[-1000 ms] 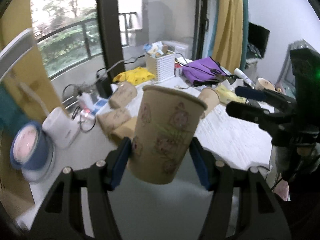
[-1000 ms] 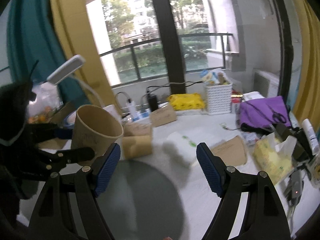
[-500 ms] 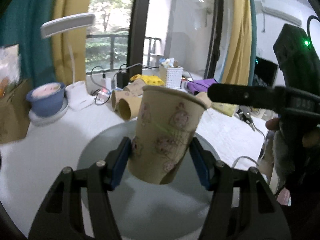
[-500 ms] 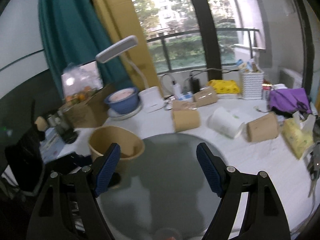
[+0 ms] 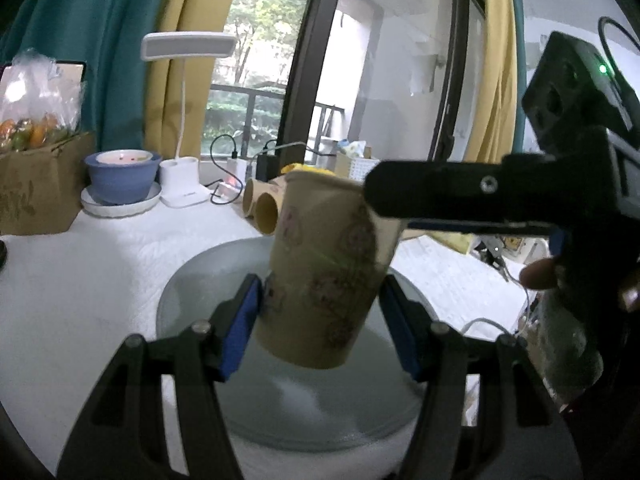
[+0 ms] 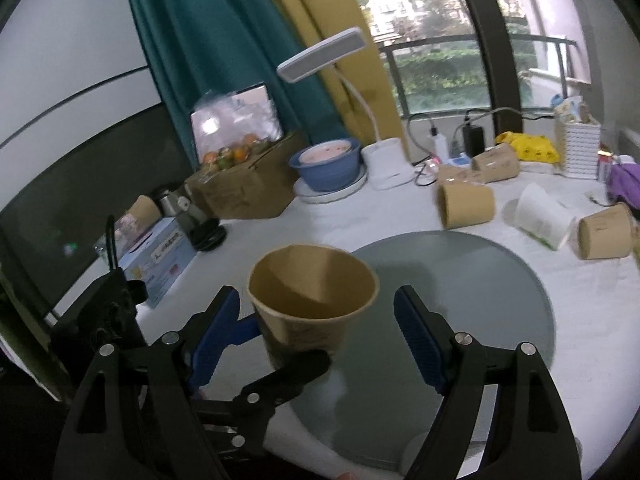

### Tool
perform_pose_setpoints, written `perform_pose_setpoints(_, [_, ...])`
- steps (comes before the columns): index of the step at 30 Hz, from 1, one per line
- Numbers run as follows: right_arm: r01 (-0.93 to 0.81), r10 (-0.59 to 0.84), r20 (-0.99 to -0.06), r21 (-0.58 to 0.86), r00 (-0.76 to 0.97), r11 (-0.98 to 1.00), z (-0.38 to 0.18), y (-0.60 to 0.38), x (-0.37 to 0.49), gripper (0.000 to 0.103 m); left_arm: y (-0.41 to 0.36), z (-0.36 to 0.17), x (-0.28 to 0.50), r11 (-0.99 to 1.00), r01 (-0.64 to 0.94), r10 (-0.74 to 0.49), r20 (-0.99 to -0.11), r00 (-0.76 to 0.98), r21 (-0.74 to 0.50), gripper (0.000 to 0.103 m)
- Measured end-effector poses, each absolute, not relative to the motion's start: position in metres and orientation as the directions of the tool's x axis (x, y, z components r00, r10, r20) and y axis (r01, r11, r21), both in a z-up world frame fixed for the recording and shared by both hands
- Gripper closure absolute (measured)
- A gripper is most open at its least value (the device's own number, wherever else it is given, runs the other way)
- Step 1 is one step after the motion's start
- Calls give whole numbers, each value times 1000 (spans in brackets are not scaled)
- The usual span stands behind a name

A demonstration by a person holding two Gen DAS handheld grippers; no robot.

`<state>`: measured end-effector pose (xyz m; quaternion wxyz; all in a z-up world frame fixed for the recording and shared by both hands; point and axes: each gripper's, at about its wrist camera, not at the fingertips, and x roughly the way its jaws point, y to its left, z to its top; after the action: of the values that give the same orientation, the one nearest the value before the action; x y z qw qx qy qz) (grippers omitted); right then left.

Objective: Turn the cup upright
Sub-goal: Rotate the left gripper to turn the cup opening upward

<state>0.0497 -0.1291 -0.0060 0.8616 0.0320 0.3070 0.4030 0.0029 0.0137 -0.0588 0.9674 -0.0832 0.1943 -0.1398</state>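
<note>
A tan paper cup with pink flower prints (image 5: 320,276) stands mouth up, a little tilted, just above the round grey glass plate (image 5: 224,384). My left gripper (image 5: 320,320) is shut on its lower half. In the right wrist view the same cup (image 6: 312,300) shows its open mouth, with the left gripper's fingers (image 6: 292,372) around its base. My right gripper (image 6: 320,336) is open and empty, its blue pads on either side of the cup's rim without touching. Its finger (image 5: 460,196) crosses the cup's rim in the left wrist view.
Several paper cups (image 6: 468,204) and a white cup (image 6: 540,216) lie on their sides on the white table beyond the plate. A blue bowl (image 6: 328,164), a white desk lamp (image 6: 384,160), a cardboard box (image 6: 244,188) and a tissue box (image 6: 160,256) stand at the left and back.
Both grippers have swung to the left. The cup has come down closer to the grey plate, still held. The right gripper has moved over the cup, straddling its rim.
</note>
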Motion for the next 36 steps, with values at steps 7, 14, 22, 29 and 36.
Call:
perform_pose_setpoints(7, [-679,723,-524,324,450,658,-12,-119,57,21,16,-69,2,932,267,-339,-328,882,-244,41])
perform_pose_setpoints(14, [-682,712,-550,314,436,660,-18,-108,59,21,18,-70,0,924,291,-359,-299,884,-249,41])
perform_pose_setpoints(22, [-686,712,-560,314,424,656,-22,-104,62,23,19,-70,-2,918,311,-376,-290,880,-246,41])
perform_pose_setpoints(29, [-698,718,-558,310,416,645,-24,-103,62,31,18,-70,-2,913,322,-389,-293,874,-251,39])
perform_pose_setpoints(36, [-692,712,-558,306,426,654,-24,-104,64,33,14,-70,1,907,330,-404,-311,860,-263,36])
